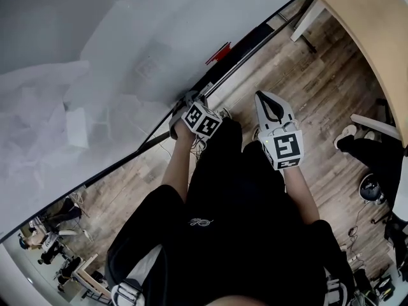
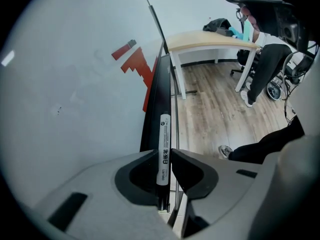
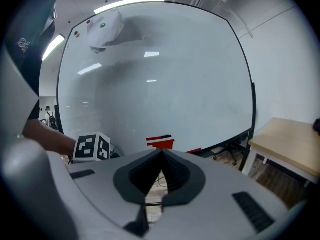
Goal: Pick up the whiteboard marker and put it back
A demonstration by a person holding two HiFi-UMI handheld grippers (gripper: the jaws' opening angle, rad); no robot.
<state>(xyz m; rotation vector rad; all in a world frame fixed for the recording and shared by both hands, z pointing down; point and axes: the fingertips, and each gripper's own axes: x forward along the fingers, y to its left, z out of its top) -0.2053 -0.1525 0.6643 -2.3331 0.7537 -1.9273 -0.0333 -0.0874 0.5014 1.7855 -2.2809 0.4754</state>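
The whiteboard marker (image 2: 164,144), white with a black end, lies along the black tray (image 2: 156,94) at the foot of the whiteboard (image 2: 75,84). My left gripper (image 2: 163,154) points steeply down at it, and both fingertips touch its barrel, so the gripper is shut on the marker. In the head view the left gripper (image 1: 191,104) sits at the tray edge and its marker cube (image 1: 203,120) hides the marker. My right gripper (image 1: 261,95) hovers beside it over the wooden floor. Its jaws meet, shut on nothing (image 3: 161,152).
A red stepped shape (image 2: 135,64) sticks to the whiteboard just above the tray. A light wooden table (image 1: 376,24) with white legs stands to the right. A seated person's legs and shoes (image 1: 366,148) are near it, beside an office chair base (image 1: 373,187).
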